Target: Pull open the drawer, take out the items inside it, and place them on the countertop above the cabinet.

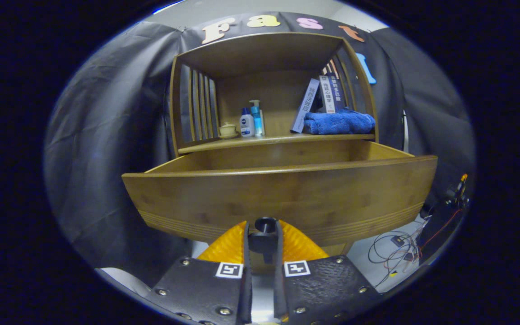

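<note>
While the fingers (263, 234) were closed on the dark knob (264, 224) at the lower middle of the drawer (282, 198) front, I noted the drawer already stood well out from the cabinet (269, 54). Both fingers pressed the knob's stem from either side, gap narrow, nothing else held.

Key relation: the drawer front ran crosswise to the fingers, its long axis side to side, and its top edge rose well above the fingertips. From that low angle I could see only the inner back wall and side rails of the drawer; whatever lay inside was hidden behind the front panel. I could not tell what the items were or where they sat.

Target surface: the shelf (278, 138) directly above the drawer, which I took as the bench for this task. It already carried a small cup (228, 130) and two bottles (251, 122) toward its left end, leaning books (318, 101) and a folded blue towel (339, 123) toward its right end. The middle of its front edge looked free.

My judgement: the pull seemed near done. Next the fingers would need to release the knob, rise above the front panel and reach forward and down into the drawer.
</note>
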The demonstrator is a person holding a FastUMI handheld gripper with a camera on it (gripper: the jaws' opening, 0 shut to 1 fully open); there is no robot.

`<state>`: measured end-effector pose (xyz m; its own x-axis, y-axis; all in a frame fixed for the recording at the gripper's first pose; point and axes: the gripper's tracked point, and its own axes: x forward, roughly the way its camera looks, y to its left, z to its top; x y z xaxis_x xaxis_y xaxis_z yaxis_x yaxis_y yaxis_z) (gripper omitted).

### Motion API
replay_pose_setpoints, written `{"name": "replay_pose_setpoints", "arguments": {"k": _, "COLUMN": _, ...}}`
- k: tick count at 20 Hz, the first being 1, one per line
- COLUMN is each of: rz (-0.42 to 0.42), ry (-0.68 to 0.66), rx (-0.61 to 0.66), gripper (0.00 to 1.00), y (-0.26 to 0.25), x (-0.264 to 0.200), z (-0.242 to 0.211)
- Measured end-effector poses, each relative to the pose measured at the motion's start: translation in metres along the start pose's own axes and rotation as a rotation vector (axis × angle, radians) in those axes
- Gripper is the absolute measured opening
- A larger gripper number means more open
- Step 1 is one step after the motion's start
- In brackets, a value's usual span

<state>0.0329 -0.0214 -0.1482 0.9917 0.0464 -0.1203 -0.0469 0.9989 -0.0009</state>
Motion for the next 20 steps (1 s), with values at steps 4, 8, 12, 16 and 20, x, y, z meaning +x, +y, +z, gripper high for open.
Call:
{"name": "replay_pose_setpoints", "arguments": {"k": 4, "rz": -0.017, "ry": -0.034, "rx": -0.032, "gripper": 0.58, "y": 0.006, "x": -0.01, "z": 0.036}}
{"name": "replay_pose_setpoints", "arguments": {"k": 8, "rz": -0.064, "ry": -0.006, "rx": 0.054, "gripper": 0.97, "y": -0.003, "x": -0.014, "z": 0.072}}
{"name": "replay_pose_setpoints", "arguments": {"k": 12, "rz": -0.092, "ry": 0.065, "rx": 0.143, "gripper": 0.99, "y": -0.016, "x": 0.007, "z": 0.105}}
{"name": "replay_pose_setpoints", "arguments": {"k": 16, "rz": -0.101, "ry": 0.167, "rx": 0.124, "gripper": 0.99, "y": -0.028, "x": 0.051, "z": 0.125}}
{"name": "replay_pose_setpoints", "arguments": {"k": 20, "rz": -0.072, "ry": 0.332, "rx": 0.04, "gripper": 1.0, "y": -0.031, "x": 0.093, "z": 0.115}}
